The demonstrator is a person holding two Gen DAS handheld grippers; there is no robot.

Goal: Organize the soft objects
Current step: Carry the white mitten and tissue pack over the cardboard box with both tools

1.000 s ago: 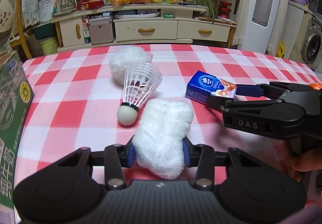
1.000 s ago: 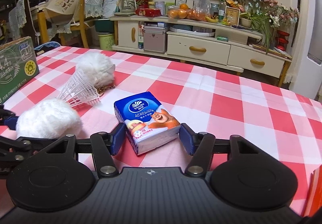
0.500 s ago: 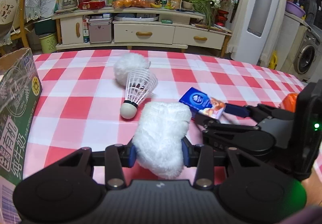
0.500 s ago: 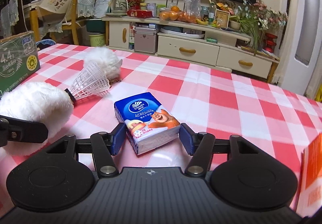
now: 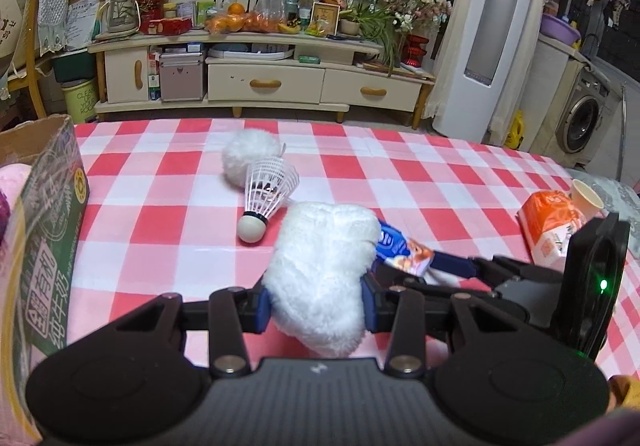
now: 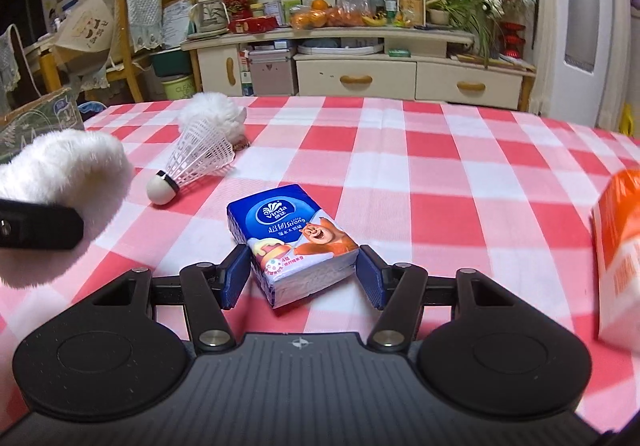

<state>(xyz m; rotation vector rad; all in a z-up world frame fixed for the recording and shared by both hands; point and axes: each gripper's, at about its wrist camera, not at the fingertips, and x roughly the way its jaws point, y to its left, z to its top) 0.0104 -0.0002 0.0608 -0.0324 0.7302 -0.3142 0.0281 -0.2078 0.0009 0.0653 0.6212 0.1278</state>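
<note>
My left gripper [image 5: 314, 304] is shut on a white fluffy plush piece [image 5: 324, 266], held lifted off the red-checked table [image 5: 440, 185]; the plush also shows in the right wrist view [image 6: 60, 177]. My right gripper [image 6: 300, 278] is shut on a blue Vinda tissue pack [image 6: 292, 238], also lifted; the pack shows in the left wrist view [image 5: 404, 250] just right of the plush. A white fluffy ball [image 5: 250, 155] lies further back on the table, also visible in the right wrist view [image 6: 212, 113].
A plastic shuttlecock [image 5: 266, 197] lies in front of the ball. A green cardboard box [image 5: 44, 230] stands at the table's left edge with pink fabric inside. An orange tissue pack [image 5: 550, 226] and a paper cup [image 5: 586, 197] sit at the right.
Both grippers have risen and pulled back from the table with their objects. The right gripper has come closer to the left one. The orange pack has come into view.
</note>
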